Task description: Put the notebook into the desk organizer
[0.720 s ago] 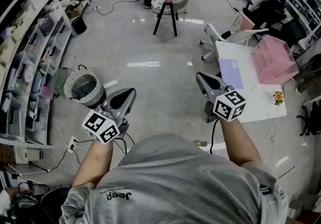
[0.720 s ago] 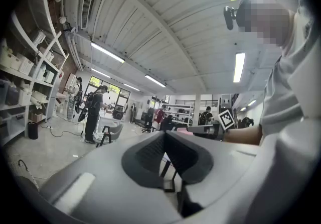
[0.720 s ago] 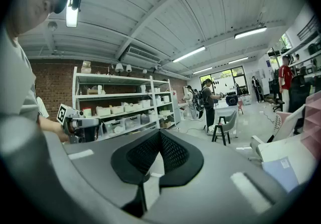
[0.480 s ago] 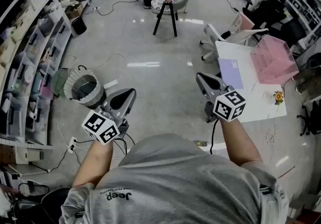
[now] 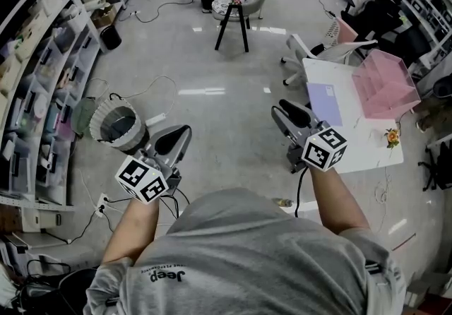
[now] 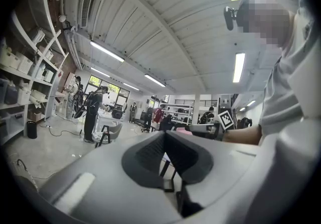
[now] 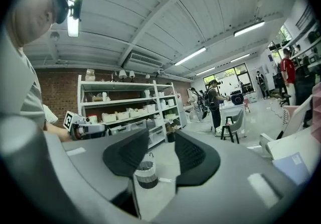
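Note:
The lavender notebook (image 5: 325, 103) lies flat on the white table (image 5: 353, 144) at the right of the head view. Behind it stands the pink desk organizer (image 5: 385, 84), also on the table. My right gripper (image 5: 280, 109) hovers over the floor just left of the table, its jaws a little apart and empty. In the right gripper view (image 7: 161, 136) floor shows through the gap, and the notebook (image 7: 295, 164) sits far right. My left gripper (image 5: 183, 130) is held over the floor further left, shut, nothing in it. Its pads (image 6: 150, 150) meet in the left gripper view.
A wicker bin (image 5: 119, 125) stands on the floor left of the left gripper. Storage shelves (image 5: 42, 59) line the left wall. A black stool (image 5: 234, 13) and a white chair (image 5: 332, 49) stand further off. Cables run over the floor. A small flower (image 5: 392, 137) lies on the table.
The right gripper's jaws have parted slightly and it has shifted a little toward the left. The left gripper has stayed where it was.

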The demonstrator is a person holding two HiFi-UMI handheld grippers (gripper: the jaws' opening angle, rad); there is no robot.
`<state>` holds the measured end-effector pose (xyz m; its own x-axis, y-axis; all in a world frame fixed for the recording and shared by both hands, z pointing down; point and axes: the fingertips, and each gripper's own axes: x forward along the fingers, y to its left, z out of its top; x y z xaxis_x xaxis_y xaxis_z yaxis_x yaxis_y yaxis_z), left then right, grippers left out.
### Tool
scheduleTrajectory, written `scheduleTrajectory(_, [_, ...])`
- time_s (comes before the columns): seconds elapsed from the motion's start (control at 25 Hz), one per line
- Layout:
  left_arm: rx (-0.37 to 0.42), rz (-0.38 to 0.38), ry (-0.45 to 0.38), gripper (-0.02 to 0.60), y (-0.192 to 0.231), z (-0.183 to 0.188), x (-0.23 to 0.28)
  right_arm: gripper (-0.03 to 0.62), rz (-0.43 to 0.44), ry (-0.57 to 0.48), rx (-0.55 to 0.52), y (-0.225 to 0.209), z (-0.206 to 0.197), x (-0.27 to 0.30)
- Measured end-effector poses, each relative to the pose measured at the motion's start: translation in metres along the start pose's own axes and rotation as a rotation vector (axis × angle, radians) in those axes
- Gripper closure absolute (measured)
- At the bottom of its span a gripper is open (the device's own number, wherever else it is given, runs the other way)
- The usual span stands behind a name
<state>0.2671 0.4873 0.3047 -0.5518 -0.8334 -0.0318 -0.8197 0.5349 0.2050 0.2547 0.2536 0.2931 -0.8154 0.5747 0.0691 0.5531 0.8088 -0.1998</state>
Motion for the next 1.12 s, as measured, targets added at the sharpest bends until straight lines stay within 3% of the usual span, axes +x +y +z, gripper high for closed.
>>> scheduleTrajectory(0.12, [0.001, -0.002, 0.005, 0.523, 0.0, -0.001, 0.004, 0.28, 0.048, -0.005, -0.003, 0.004, 0.001, 0.004])
scheduleTrajectory(0.24, [0.005, -0.001, 0.013, 0.523, -0.001, 0.0, 0.011, 0.188, 0.042, -0.01, -0.026, 0.0, 0.003, 0.005])
scheduleTrajectory(1.12, [0.024, -0.022, 0.019, 0.523, -0.1, -0.018, 0.153, 0.171, 0.054, -0.015, 0.001, -0.123, 0.021, -0.096])
